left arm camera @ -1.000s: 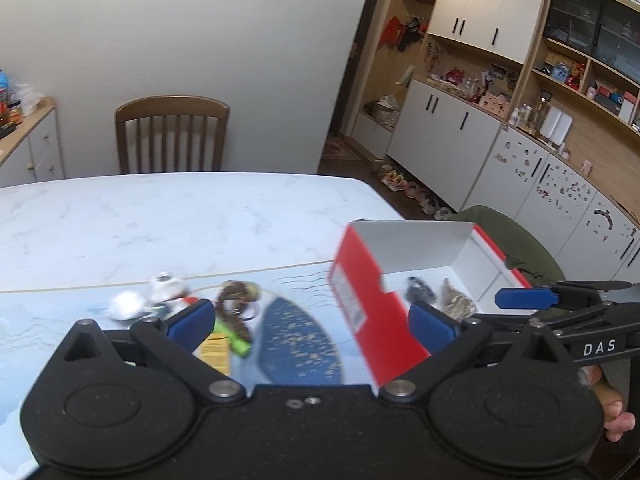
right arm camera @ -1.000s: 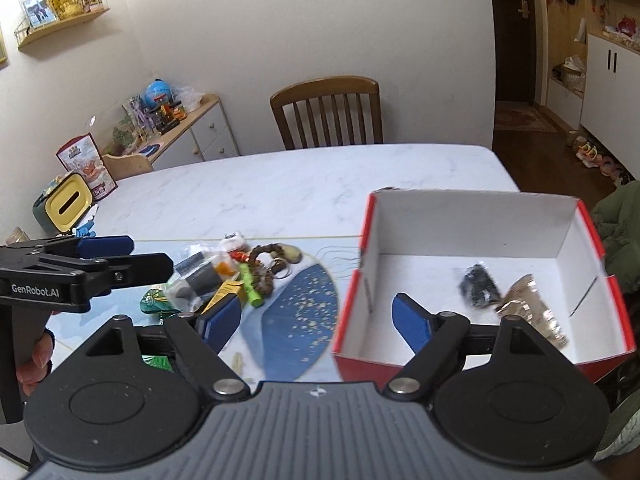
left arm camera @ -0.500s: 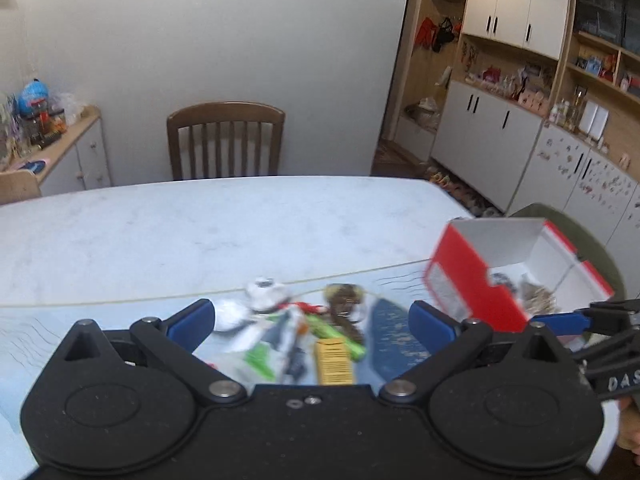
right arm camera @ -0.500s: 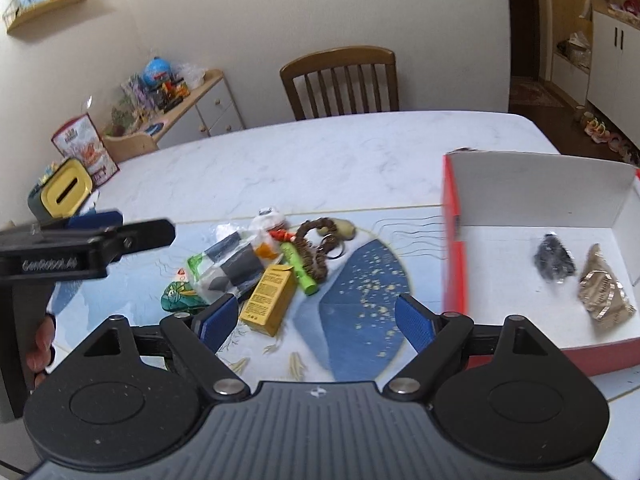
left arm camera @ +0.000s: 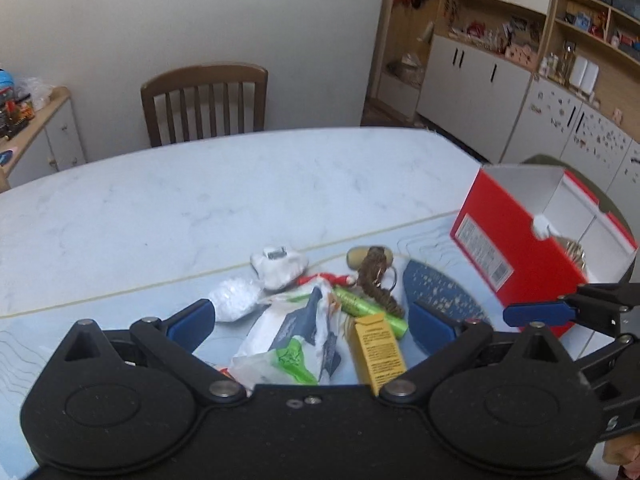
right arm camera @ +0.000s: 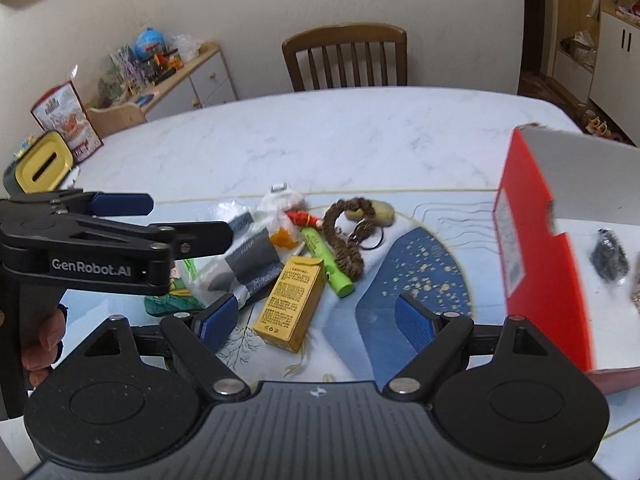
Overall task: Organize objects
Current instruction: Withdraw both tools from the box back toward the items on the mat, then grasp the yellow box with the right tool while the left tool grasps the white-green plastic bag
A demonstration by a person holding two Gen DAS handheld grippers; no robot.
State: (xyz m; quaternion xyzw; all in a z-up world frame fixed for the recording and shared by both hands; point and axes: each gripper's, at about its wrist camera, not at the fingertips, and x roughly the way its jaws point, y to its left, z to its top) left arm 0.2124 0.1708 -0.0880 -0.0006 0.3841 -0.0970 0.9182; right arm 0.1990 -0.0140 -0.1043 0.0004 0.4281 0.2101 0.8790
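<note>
Shifting view: over the last second we have swung both hand-held grippers leftward, off the red box (right arm camera: 536,248) and onto the loose pile, so the box now sits at the right edge of each view instead of the middle.
Left hand-held gripper (left arm camera: 312,322): we hold it spread wide and empty, low over the near side of the pile, its blue pads either side of a white plastic packet (left arm camera: 292,340).
Right hand-held gripper (right arm camera: 316,320): we hold it wide apart too, carrying nothing, with the yellow carton (right arm camera: 290,304) lying between and just beyond its fingers.
Pile: on the surface (right arm camera: 320,136), the green tube (right arm camera: 326,266) touches the yellow carton; the braided brown keyring (right arm camera: 348,236) lies just beside it; a white wad (left arm camera: 278,266) sits at the far side.
Box contents: a dark item (right arm camera: 608,256) and a gold-coloured one rest inside; nothing from the pile seems to have joined them in this last second.
Meaning for the task: we judge this a return trip for the next pick, with most of the sorting left.
Likely target: the yellow carton for the right side, though we cannot be sure.
</note>
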